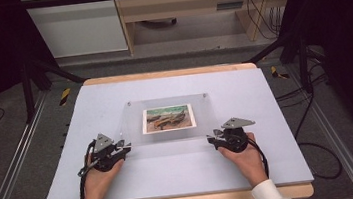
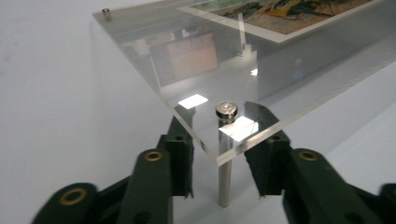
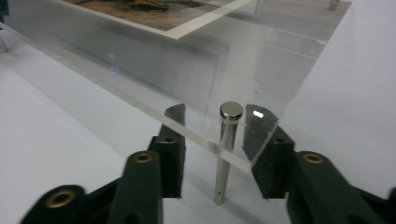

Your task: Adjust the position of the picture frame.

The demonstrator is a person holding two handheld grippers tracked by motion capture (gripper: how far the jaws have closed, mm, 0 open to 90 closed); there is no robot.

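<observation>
- Centrally on the white counter [image 1: 272,159] stands a clear acrylic panel [image 1: 168,130] on slim metal legs, a colourful picture [image 1: 168,118] lying on its top.
- Left claw [image 1: 127,146] sits at the panel's near left corner, jaws spread apart either side of the corner leg [image 2: 224,179], gripping nothing.
- Right claw [image 1: 210,139] sits at the near right corner, jaws likewise released around that leg [image 3: 224,158].

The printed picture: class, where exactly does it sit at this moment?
In the high view the printed picture lies at the middle of the clear acrylic panel, at the table's centre, ahead of and between the left gripper and right gripper.
</observation>
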